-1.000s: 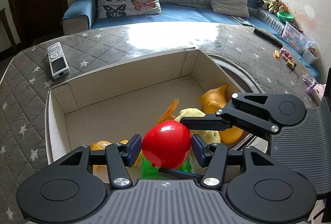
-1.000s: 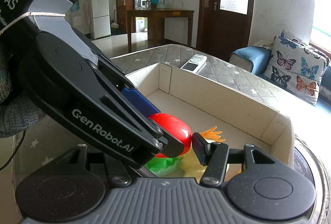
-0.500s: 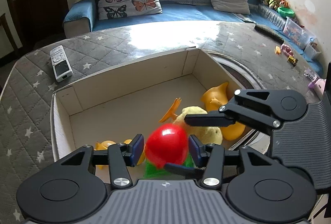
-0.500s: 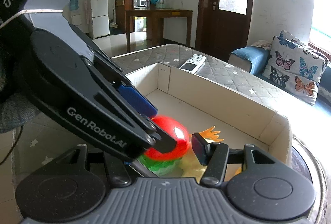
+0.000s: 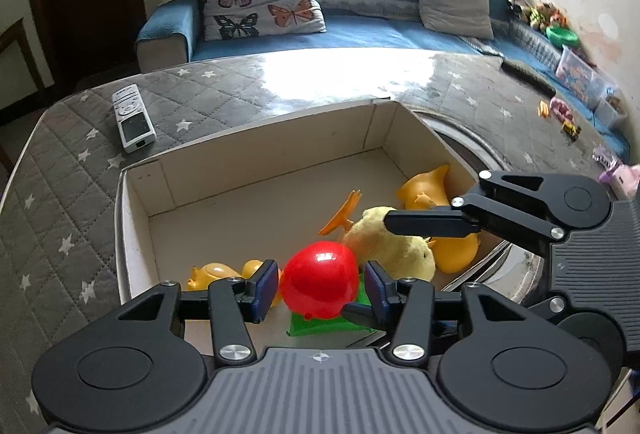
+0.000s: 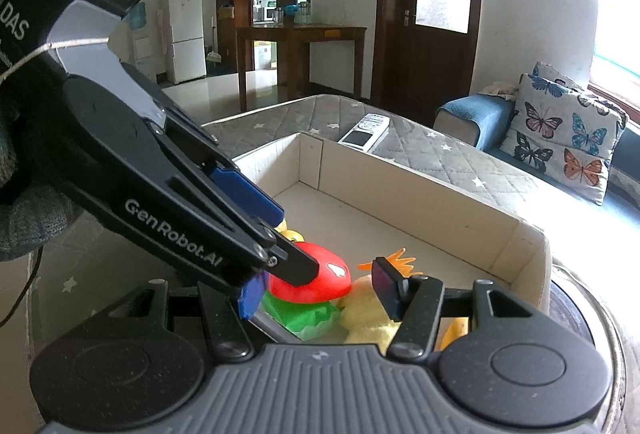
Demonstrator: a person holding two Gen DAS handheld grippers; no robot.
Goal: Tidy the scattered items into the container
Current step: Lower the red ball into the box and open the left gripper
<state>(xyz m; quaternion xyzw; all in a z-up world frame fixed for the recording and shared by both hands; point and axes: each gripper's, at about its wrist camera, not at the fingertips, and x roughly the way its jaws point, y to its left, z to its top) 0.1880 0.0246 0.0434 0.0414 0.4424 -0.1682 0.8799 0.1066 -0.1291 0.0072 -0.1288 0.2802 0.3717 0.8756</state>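
Quilted table (image 5: 72, 201): box (image 5: 256, 149), remote (image 5: 133, 121)

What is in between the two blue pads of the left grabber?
The red ball, seen from the left wrist. Small gaps show beside both pads, so the left gripper isn't squeezing it.

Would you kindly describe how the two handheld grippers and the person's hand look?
Both the left gripper and right gripper are matte black with ribbed grey bases, round pivot discs, silver screws and blue pads. White "GenRobot.AI" lettering marks the left one. A grey knitted glove covers the hand.
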